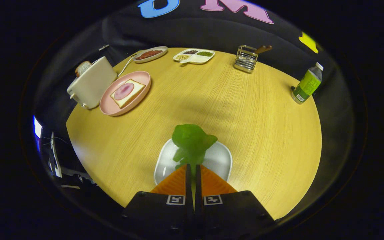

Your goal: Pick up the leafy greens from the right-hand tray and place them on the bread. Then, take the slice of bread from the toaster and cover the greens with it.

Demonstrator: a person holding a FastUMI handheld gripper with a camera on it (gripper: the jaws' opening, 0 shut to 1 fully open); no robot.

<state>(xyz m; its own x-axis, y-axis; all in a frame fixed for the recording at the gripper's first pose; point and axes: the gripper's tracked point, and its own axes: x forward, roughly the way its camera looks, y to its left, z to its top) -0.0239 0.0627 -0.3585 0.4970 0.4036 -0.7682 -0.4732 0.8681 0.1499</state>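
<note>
Closed nearly tight, my gripper (193, 170) pinches the leafy greens (192, 143) between both fingers, and the leaf stands up just ahead of the tips. Beneath it sits the white tray (220, 160) on the round wooden worktop (245, 110). Well beyond, off to the left, a pink plate (112, 108) carries a slice of bread (135, 91) topped with a round of ham (124, 91). Touching that plate's far side is the toaster (92, 85), with another bread slice (82, 67) poking from its slot. Farther back I see an oval dish (150, 54), a divided dish (194, 56), a wire holder (246, 59) and a green-labelled bottle (307, 84).
</note>
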